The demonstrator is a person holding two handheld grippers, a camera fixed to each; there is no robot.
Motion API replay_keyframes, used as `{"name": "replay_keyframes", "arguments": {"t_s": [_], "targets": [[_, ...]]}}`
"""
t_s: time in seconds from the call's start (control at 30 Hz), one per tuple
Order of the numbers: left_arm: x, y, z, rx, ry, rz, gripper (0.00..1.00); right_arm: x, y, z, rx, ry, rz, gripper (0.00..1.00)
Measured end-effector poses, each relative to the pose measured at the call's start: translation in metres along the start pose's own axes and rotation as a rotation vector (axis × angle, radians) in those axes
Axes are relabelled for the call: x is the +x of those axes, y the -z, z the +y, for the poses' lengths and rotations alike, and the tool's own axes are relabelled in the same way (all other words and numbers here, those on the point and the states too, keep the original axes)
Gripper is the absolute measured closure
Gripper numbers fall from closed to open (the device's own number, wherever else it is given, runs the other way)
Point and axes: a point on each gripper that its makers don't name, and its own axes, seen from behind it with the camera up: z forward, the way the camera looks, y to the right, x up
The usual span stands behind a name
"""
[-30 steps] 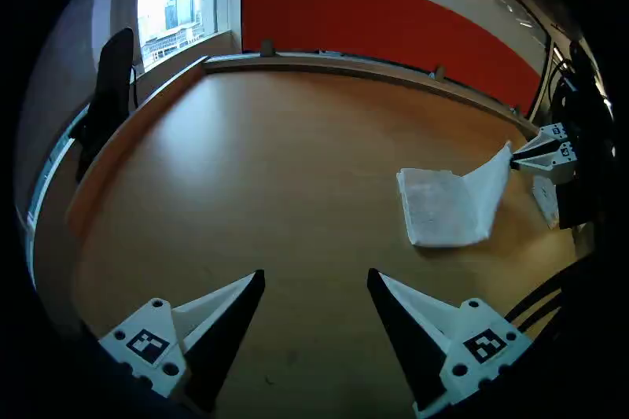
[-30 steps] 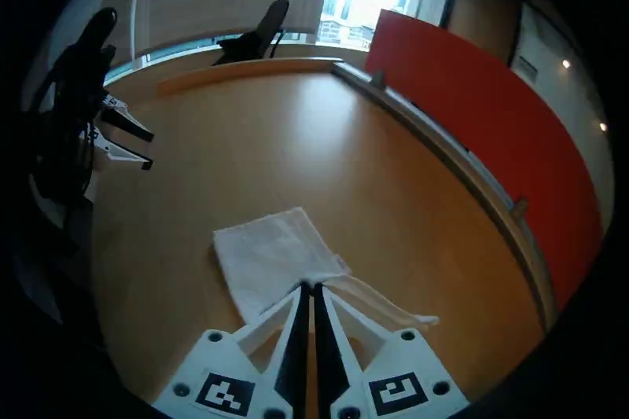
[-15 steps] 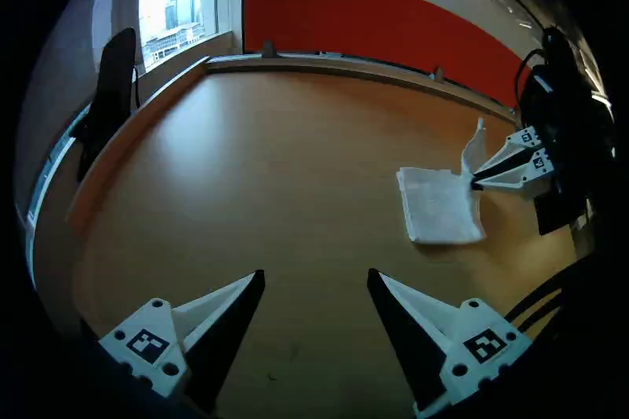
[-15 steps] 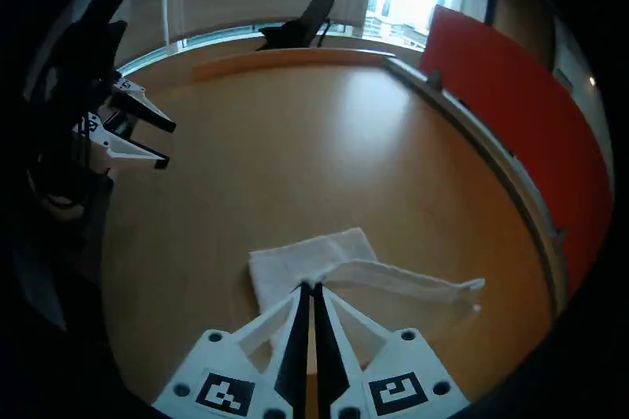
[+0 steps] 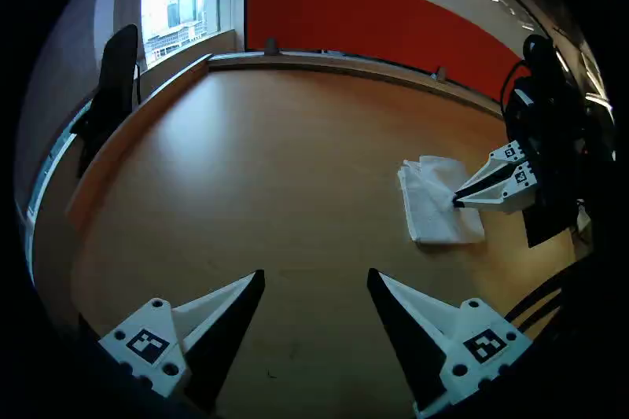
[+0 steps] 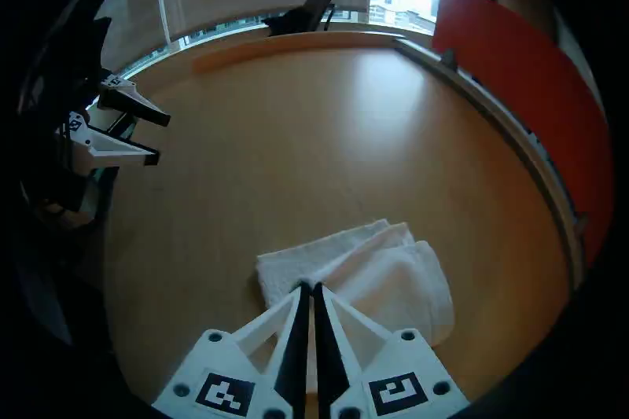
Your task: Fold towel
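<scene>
My right tongs point(image 6: 309, 289) are clenched on the near edge of the white towel point(image 6: 369, 270), which lies folded over in layers on the wooden table point(image 6: 314, 128). My left tongs point(image 5: 314, 293) hang released above the table, well apart from the towel.

a wide wooden table point(image 5: 267, 167) has a raised rim. a red panel point(image 5: 377, 22) stands along its far edge, a dark chair point(image 5: 110, 93) by the bright window point(image 5: 177, 6).
</scene>
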Motion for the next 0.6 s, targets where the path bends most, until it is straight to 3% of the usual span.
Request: {"name": "replay_keyframes", "arguments": {"t_s": [0.27,0.33,0.47,0.6], "targets": [[0.001,-0.001,0.004,-0.003,-0.010,-0.002,0.03,0.000,0.004,0.003,-0.006,-0.010,0.009,0.91],[0.001,-0.001,0.004,-0.004,-0.009,-0.002,0.03,0.000,0.005,0.004,-0.009,-0.009,0.013,0.79],[0.001,-0.001,0.003,-0.002,-0.010,-0.002,0.03,0.000,0.008,0.004,-0.014,-0.011,0.021,0.35],[0.001,-0.001,0.003,-0.001,-0.011,-0.001,0.03,-0.003,0.011,0.005,-0.028,-0.018,0.025,0.28]]}}
